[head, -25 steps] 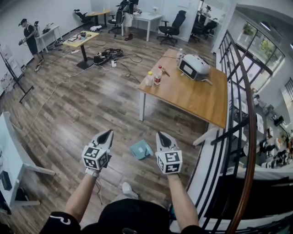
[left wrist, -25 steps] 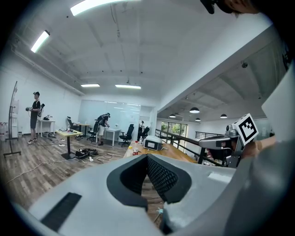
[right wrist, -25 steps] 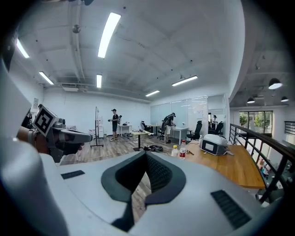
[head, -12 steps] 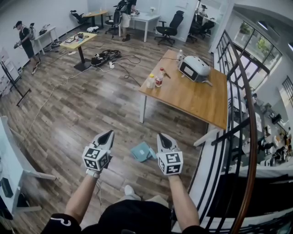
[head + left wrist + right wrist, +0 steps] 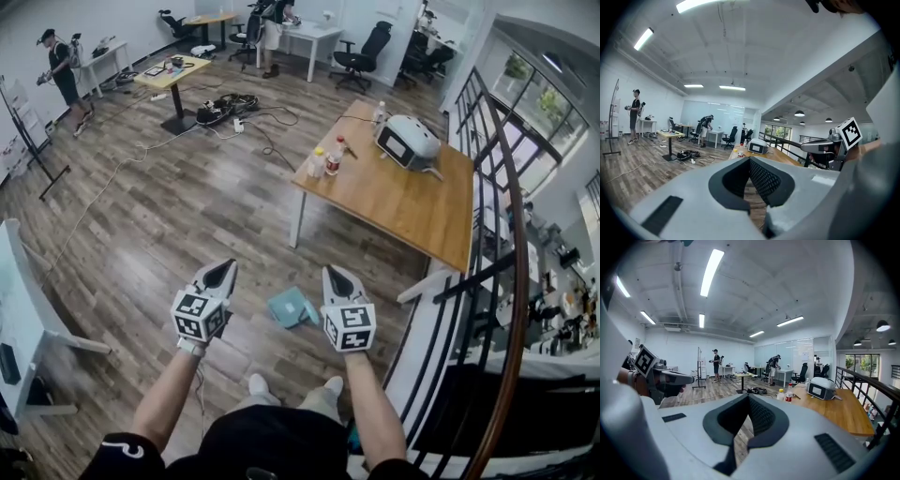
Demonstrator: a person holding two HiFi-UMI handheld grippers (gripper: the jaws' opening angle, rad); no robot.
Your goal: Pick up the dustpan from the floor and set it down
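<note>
Far left, beside a white desk at the wall: a person (image 5: 61,70), standing. Nearer the middle of the room, on the wooden floor (image 5: 169,225): a tangle of cables (image 5: 225,105) next to a small yellow-topped worktop (image 5: 173,67).

Low in the head view, at the end of a bare forearm (image 5: 169,398): left claw (image 5: 222,272), marker cube at its back, tip aimed forward and slightly down. Jaws together, met at the tip in the left gripper view, with nothing between them.

Just right of it, flat on the floor: the dustpan (image 5: 291,307), pale teal, in the gap between the two claws. Apart from the left claw and closer to the right one, its right-hand corner just beside that claw's flank in the head view, touched by neither. Set back from both tips, level with the claw bodies rather than ahead of them.

Next, right claw (image 5: 336,277), roughly parallel to the left, likewise closed and empty in the right gripper view.

Lower down, between the forearms: two pale shoes (image 5: 258,382).

Further right and beyond: a long wooden worktop (image 5: 403,202) carrying two bottles (image 5: 319,164) and a white device (image 5: 408,141). At the far right edge, a dark railing (image 5: 492,187).
</note>
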